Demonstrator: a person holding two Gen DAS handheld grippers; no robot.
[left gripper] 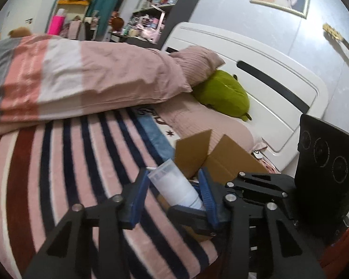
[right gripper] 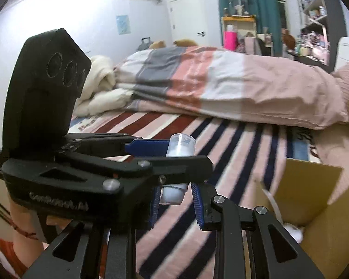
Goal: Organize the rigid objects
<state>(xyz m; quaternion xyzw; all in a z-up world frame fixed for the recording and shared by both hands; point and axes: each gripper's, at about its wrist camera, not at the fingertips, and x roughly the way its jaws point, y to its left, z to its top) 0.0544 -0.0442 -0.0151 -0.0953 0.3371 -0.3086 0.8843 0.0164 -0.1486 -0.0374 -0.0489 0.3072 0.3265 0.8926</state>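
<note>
On the left lies the bed [left gripper: 58,162], covered by a blanket [left gripper: 86,153] striped in pink, red and navy; a folded quilt [left gripper: 81,76] in grey, salmon, white and pink blocks is heaped across it; a green plush toy [left gripper: 223,95] leans against the white headboard [left gripper: 267,88] beside a pink pillow [left gripper: 197,62]. Above the blanket, the left gripper [left gripper: 174,186] has its jaws clenched on a white tube [left gripper: 176,183] with a clear cap; its blue pads [left gripper: 140,193] press the tube's middle from both sides, and the capped end tilts away from the camera. In the right wrist view the same tube [right gripper: 179,148] stands nearly upright, cap uppermost, crossing through the left gripper [right gripper: 174,158]; its lower end sits between the right gripper [right gripper: 175,207], whose jaws are released, the ribbed blue pads [right gripper: 197,207] standing apart from the tube on either side. Further right, an open cardboard box [right gripper: 314,197] rests on the bed, just beside the grippers; something white lies inside it, too blurred to identify.
</note>
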